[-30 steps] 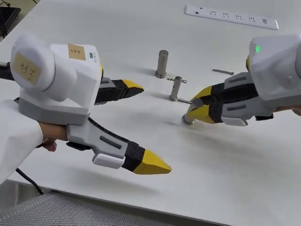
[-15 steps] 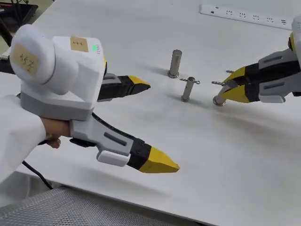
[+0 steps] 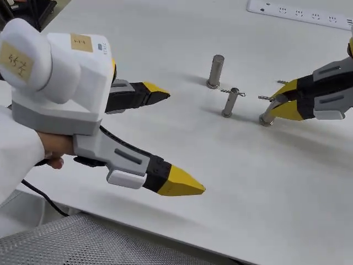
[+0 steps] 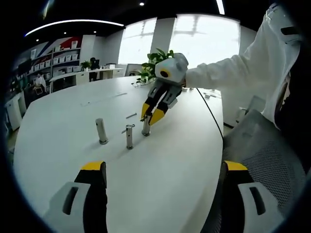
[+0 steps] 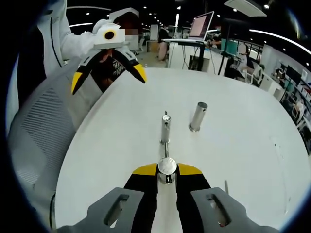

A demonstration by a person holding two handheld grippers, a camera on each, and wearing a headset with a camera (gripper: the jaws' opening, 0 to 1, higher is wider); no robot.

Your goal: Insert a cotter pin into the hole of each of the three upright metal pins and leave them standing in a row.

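Three metal pins stand on the white table (image 3: pixel 182 49). The far pin (image 3: pixel 216 70) (image 5: pixel 198 116) (image 4: pixel 101 131) is bare. The middle pin (image 3: pixel 230 102) (image 5: pixel 165 128) (image 4: pixel 129 137) has a cotter pin through its top. My right gripper (image 3: pixel 278 104) (image 5: pixel 167 170) (image 4: pixel 149 114) is shut on the third pin (image 3: pixel 267 116) (image 5: pixel 167 166) (image 4: pixel 146 127), whose base rests on the table; a thin cotter pin (image 3: pixel 265 98) sticks out near its top. My left gripper (image 3: pixel 176 141) (image 4: pixel 163 167) hovers open at the near left, holding nothing.
A loose cotter pin (image 4: pixel 131 115) (image 3: pixel 282 81) lies on the table beyond the pins. A white power strip (image 3: pixel 298 11) lies at the far right edge. A grey mesh chair (image 3: pixel 83 243) sits below the table's near edge.
My right gripper has carried the third pin from in front of the middle pin out to its right side. The left gripper stays open in much the same place; the head camera has shifted.
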